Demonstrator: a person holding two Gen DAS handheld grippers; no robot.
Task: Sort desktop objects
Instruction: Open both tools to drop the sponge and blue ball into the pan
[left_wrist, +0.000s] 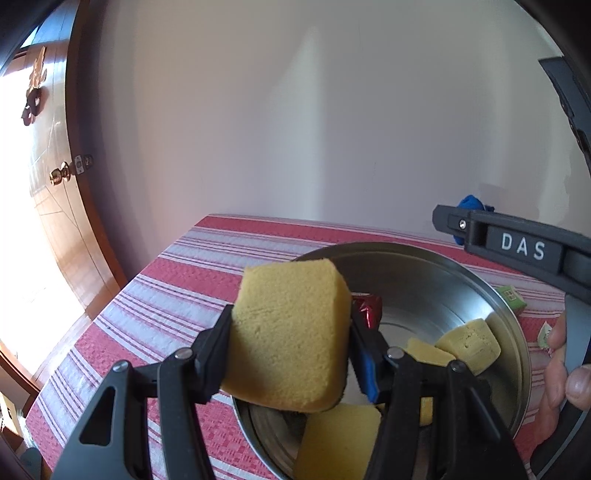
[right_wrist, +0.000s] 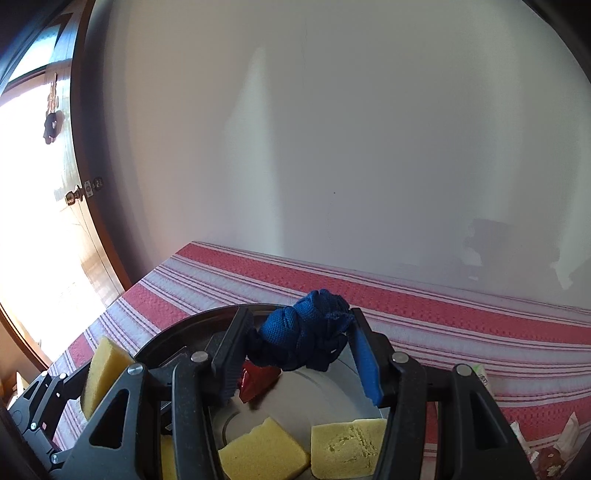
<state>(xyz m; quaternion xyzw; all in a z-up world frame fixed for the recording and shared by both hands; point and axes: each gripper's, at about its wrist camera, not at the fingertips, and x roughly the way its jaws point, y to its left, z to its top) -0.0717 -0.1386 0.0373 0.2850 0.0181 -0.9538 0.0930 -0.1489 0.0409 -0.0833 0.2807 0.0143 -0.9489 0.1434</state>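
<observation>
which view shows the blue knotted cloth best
The right wrist view: the blue cloth sits centre frame, clamped in the right gripper above the metal bowl, its weave and knots clear. The left wrist view shows only a blue scrap behind that gripper's finger.

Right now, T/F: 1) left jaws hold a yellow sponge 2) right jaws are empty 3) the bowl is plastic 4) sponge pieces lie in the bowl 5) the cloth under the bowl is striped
1) Left gripper holds a yellow sponge: true.
2) Right gripper is empty: false, it is shut on a blue rag.
3) Bowl is plastic: false, it is shiny metal.
4) Sponge pieces lie in the bowl: true.
5) Tablecloth is striped: true, red and white.
</observation>
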